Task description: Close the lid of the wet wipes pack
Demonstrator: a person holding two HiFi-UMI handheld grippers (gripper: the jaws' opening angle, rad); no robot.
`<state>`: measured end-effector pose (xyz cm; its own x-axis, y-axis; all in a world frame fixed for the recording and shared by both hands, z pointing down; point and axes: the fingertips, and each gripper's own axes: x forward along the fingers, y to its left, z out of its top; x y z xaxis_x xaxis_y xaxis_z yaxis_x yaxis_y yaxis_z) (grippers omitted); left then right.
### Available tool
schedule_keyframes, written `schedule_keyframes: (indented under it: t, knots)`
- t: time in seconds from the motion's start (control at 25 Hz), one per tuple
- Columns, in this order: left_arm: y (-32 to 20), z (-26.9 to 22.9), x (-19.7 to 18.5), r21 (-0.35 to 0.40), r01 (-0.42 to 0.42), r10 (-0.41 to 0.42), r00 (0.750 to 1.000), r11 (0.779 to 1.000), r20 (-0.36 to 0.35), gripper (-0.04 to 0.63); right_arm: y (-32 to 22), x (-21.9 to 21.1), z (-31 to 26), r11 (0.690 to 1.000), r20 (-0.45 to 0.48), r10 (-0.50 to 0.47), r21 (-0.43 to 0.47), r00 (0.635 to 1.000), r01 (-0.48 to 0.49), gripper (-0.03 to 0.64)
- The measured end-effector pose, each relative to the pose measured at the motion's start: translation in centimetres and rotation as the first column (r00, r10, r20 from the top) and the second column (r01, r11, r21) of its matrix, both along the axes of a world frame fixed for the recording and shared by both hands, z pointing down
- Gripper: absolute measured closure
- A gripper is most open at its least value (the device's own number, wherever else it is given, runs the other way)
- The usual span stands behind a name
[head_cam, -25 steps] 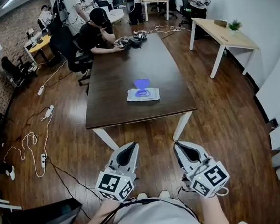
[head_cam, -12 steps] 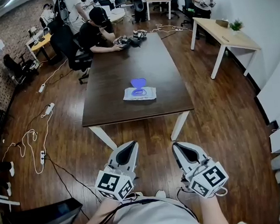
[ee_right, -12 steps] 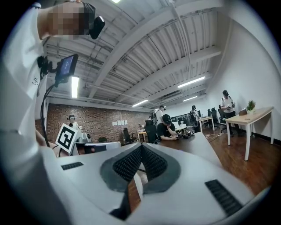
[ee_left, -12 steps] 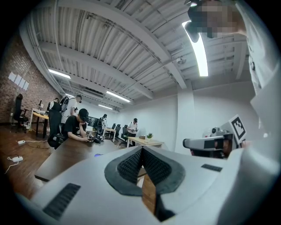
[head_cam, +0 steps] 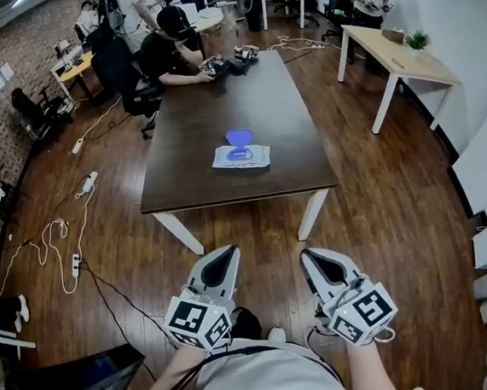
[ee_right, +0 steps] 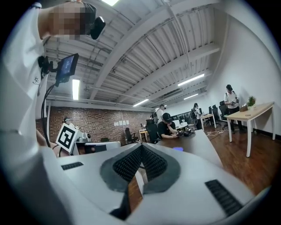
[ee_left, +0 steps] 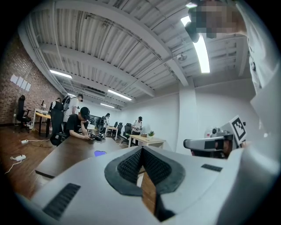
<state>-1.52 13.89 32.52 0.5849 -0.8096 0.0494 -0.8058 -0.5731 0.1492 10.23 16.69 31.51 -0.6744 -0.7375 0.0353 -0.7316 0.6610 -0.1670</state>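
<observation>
On the near half of the table [head_cam: 182, 174], not far from its front edge, the pack [head_cam: 242, 157] lies flat with its long axis running left to right across the head view. Its blue lid [head_cam: 239, 137] is open and thrown back on the far side. The hinge therefore appears to lie away from the person, and the lid must swing over toward them to close. Both grippers hang well short of the table, over the floor [head_cam: 256, 231], pointing level toward it. The left gripper [head_cam: 229, 255] has its jaws pressed together with nothing between them. The right gripper [head_cam: 310, 255] stands the same, closed and empty. The pack sits ahead, a little left of the midline between the two, so the left gripper is judged marginally nearer, though the margin is small. Either one must cross the front edge and reach past the pack to get behind the lid. Neither touches the pack.
</observation>
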Motion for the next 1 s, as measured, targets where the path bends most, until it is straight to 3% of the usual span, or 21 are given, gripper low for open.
schedule_keyframes:
  t: [0.2,0.44,0.76,1.0]
  knots:
    - [-1.9,0.9,0.4,-0.002,-0.002,0.002,1.000,1.000,-0.003,0.594,-1.7,0.3,0.8,1.000,-0.003,-0.004,-0.013,1.000,0.004,0.612]
    - [-7.9,2.6,-1.1,-0.024,0.012,-0.012,1.000,1.000,-0.012,0.594,-7.1,-0.2,1.7,1.000,-0.019,0.002,-0.025,1.000,-0.003,0.612]
    - [-21.5,3.5,-4.7,-0.063,0.024,-0.025,1.000,0.998,-0.016,0.594,-20.2,-3.8,2.8,0.999,-0.062,-0.011,-0.050,0.998,0.008,0.612]
    - [-31.5,4.6,-6.5,-0.058,-0.045,0.045,0.999,0.997,0.008,0.594,-31.0,-7.1,2.6,0.998,-0.070,-0.009,-0.067,0.997,0.005,0.612]
